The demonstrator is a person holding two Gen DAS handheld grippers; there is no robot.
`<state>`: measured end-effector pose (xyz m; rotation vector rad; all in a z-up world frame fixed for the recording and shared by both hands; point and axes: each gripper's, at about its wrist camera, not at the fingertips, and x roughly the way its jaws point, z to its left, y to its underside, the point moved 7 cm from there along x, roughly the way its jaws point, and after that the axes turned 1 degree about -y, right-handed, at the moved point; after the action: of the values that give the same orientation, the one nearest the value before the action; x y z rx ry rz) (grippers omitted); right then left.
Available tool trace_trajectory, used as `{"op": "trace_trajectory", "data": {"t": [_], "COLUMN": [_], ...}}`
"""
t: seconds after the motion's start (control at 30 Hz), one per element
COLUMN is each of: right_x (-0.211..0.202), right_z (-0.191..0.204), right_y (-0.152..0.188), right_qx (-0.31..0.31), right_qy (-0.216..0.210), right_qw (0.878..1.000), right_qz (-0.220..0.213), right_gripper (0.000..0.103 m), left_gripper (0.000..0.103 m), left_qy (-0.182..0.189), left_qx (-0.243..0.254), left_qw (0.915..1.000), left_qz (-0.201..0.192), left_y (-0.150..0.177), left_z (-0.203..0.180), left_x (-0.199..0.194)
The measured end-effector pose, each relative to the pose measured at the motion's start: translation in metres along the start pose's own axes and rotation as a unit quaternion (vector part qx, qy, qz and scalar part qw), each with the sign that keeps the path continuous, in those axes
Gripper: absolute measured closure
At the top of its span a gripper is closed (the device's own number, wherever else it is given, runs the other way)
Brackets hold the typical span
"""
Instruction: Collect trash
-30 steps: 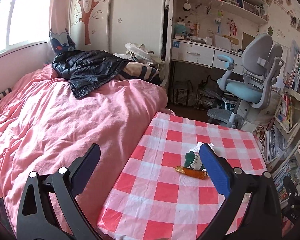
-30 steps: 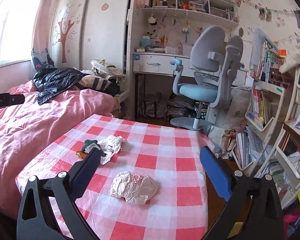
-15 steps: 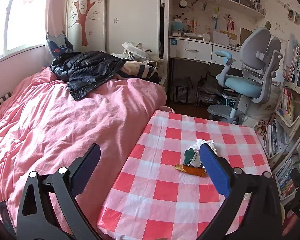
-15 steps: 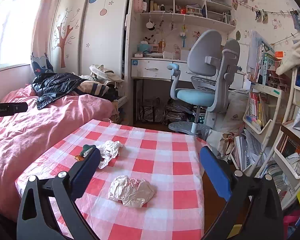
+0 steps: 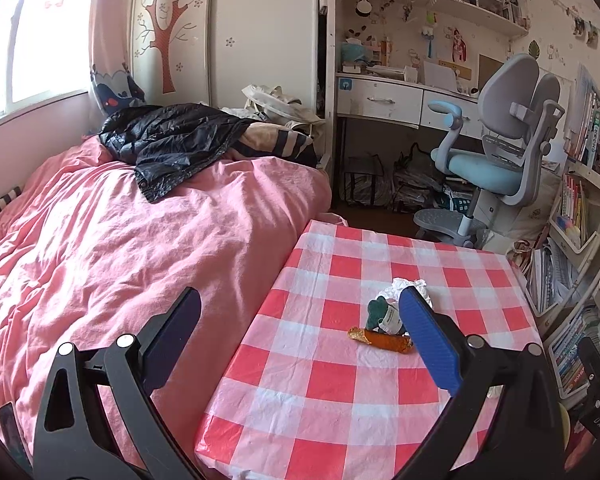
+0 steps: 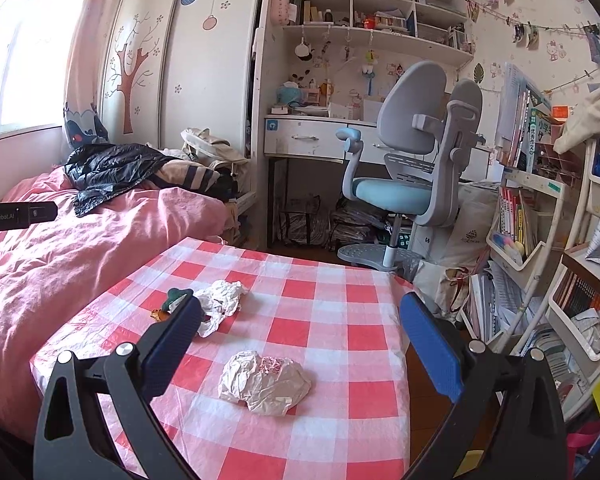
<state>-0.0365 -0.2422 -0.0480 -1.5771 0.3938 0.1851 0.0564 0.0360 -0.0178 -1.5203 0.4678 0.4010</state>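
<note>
Both sets of jaws spread wide, nothing between them. Left gripper [image 5: 300, 336] above the seam between pink bed [image 5: 120, 240] and checkered table [image 5: 340, 400]; right gripper [image 6: 300, 344] over the table's near half. On the cloth: crumpled foil wrapper [image 6: 265, 382] nearest, crumpled white paper [image 6: 222, 300] farther back, touching a green packet [image 5: 380, 314], with an orange wrapper [image 5: 382, 340] just beside. Off to the right, shelf bins [image 6: 516, 256] crammed with books.
</note>
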Motion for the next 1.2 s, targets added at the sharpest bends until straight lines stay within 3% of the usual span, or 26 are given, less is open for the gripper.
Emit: {"op": "trace_trajectory", "data": {"t": [1.2], "right_x": [0.0015], "right_z": [0.0075], "right_y": [0.0009], "right_qx": [-0.006], "right_qy": [-0.002], "right_qw": [1.000], "right_qz": [0.001], "right_gripper": [0.008], "left_gripper": [0.007], "left_qy": [0.000], "left_qx": [-0.008], "left_qw": [1.0000], "left_qz": [0.001], "left_y": [-0.0008], "left_z": [-0.0013], "left_x": [0.0006]}}
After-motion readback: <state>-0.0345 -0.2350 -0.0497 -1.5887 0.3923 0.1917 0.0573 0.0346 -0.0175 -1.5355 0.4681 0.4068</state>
